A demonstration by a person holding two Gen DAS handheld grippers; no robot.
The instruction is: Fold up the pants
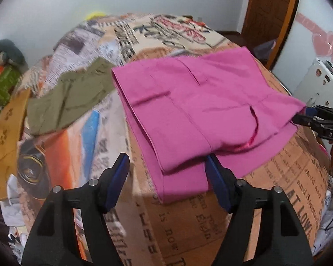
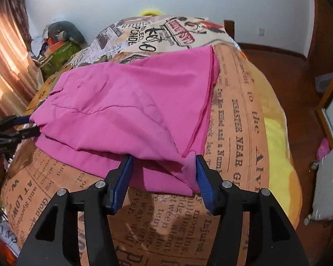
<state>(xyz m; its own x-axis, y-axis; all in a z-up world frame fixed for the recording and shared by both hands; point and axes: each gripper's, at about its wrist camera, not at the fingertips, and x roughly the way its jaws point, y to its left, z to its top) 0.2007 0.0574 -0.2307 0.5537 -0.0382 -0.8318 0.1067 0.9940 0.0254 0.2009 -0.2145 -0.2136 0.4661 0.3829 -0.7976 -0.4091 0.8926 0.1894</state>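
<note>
The pink pants (image 1: 188, 102) lie folded in layers on the newspaper-print bedspread (image 1: 188, 221). My left gripper (image 1: 167, 168) is open at the near edge of the pants; its right finger touches the folded layer. In the right wrist view the pants (image 2: 126, 106) spread ahead, and my right gripper (image 2: 164, 170) is open around their near hem, a corner of cloth lying against its right finger. The right gripper also shows in the left wrist view (image 1: 308, 117) at the pants' right corner. The left gripper shows in the right wrist view (image 2: 24, 126) at the pants' left edge.
An olive green garment (image 1: 71, 102) lies left of the pants, with a mustard yellow cloth (image 1: 6, 137) beyond it at the bed's left edge. A yellow blanket (image 2: 277, 155) hangs on the bed's right side. Wooden floor (image 2: 299, 77) and a door (image 1: 270, 13) lie to the right.
</note>
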